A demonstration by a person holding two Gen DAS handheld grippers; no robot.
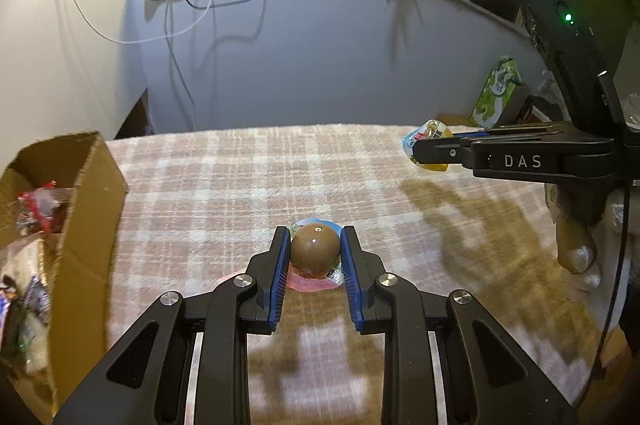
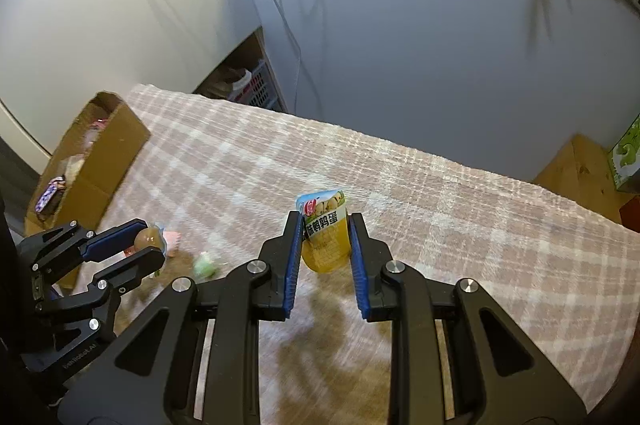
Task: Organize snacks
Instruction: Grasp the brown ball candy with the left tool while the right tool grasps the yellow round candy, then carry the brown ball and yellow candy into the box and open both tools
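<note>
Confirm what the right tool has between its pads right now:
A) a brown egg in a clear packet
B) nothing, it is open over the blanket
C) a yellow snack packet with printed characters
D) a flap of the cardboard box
C: in the right wrist view the right tool is clamped on the yellow snack packet, clear of the checked blanket.

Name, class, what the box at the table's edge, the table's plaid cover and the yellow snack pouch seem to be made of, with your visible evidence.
Box: brown corrugated cardboard, matt, with raw-cut, creased flaps.
Plaid cover: soft woven or fleecy cloth, judging by its fuzzy, dull surface.
Yellow snack pouch: probably thin glossy plastic film, printed, pinched in the right gripper.
</note>
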